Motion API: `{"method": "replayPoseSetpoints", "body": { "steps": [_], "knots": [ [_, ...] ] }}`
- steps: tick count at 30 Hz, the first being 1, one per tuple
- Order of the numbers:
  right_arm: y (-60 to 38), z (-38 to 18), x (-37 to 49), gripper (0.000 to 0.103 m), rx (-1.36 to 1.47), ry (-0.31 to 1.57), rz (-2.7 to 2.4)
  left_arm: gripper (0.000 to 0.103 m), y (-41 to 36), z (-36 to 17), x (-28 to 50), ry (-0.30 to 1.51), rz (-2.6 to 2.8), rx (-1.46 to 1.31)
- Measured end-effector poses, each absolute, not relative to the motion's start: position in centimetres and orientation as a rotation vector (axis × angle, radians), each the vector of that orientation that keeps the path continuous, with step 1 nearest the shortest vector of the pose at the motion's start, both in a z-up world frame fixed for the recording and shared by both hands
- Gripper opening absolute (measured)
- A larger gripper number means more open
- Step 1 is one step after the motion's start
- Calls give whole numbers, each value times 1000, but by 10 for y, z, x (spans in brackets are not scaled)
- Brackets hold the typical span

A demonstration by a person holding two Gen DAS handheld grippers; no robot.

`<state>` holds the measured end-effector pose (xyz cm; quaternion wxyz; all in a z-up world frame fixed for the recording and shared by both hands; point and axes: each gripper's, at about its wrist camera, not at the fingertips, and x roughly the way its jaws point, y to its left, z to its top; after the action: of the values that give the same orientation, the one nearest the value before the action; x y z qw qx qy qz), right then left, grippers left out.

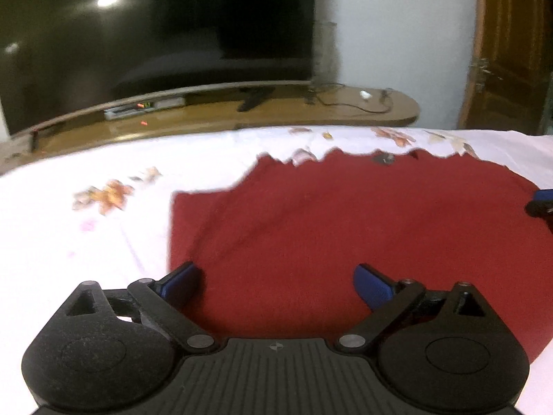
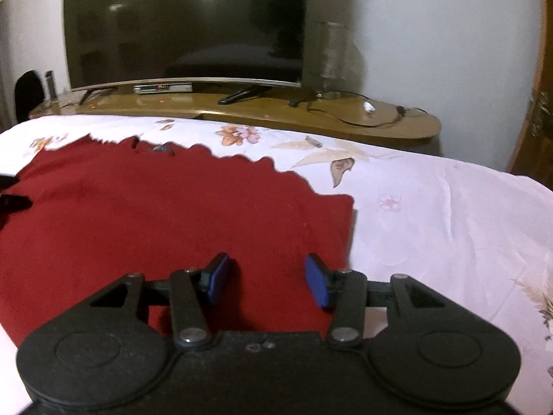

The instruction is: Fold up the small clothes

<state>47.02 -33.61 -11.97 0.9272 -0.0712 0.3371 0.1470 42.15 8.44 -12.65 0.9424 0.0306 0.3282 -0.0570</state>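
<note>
red shirt (image 1: 345, 228) flat on bedsheet (image 1: 86, 242); left gripper (image 1: 276, 285) wide, right gripper (image 2: 268, 282) half-spread, both empty; pinch near hem corners evenly.

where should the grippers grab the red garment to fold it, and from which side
Probably the near edge of the red garment, one gripper toward each side, coming in low from the near side. It lies flat on the bedsheet, and both the left gripper and right gripper hover open over that edge.
</note>
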Motion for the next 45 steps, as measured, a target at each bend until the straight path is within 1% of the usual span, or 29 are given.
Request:
{"method": "replayPoseSetpoints", "body": {
  "steps": [1,3,5,6,9,12,15,17,23,28,31,33,34,35,38,40,43,45],
  "knots": [
    [-335,-110,464,46,-139,675,283,97,83,-116,412,629,-126,63],
    [-331,-90,441,49,-136,585,297,97,79,-104,396,574,-154,40],
    [-318,-85,427,50,-102,595,350,97,69,-106,390,595,-173,17],
    [-306,-87,421,48,-97,617,391,97,62,-109,387,605,-179,16],
    [-257,-103,403,47,-146,642,479,97,41,-120,378,634,-194,19],
    [-228,-112,399,48,-98,670,505,97,24,-135,372,668,-174,58],
    [-210,-128,403,50,-175,725,486,101,19,-141,367,660,-148,127],
    [-210,-132,395,51,-236,691,497,101,25,-140,363,668,-146,125],
    [-252,-128,382,51,-245,708,448,103,72,-144,345,689,-109,56],
    [-311,-127,375,51,-175,734,342,103,95,-146,334,682,-83,64],
    [-332,-129,367,51,-118,734,306,103,113,-150,338,706,-65,-49],
    [-330,-129,367,51,-124,736,289,103,110,-148,340,719,-46,-32],
    [-325,-125,367,49,-128,743,271,103,106,-142,338,718,-29,-19],
    [-320,-121,367,47,-124,743,262,103,103,-135,333,692,-24,-8],
    [-302,-101,354,48,-85,675,300,103,87,-111,317,600,-28,-22],
    [-281,-99,350,48,-89,666,345,103,67,-104,312,572,-72,-22],
    [-244,-104,348,47,-102,666,398,103,35,-116,321,632,-108,38],
    [-223,-109,347,47,-122,672,399,103,28,-131,328,682,-92,42]
  ]
}}
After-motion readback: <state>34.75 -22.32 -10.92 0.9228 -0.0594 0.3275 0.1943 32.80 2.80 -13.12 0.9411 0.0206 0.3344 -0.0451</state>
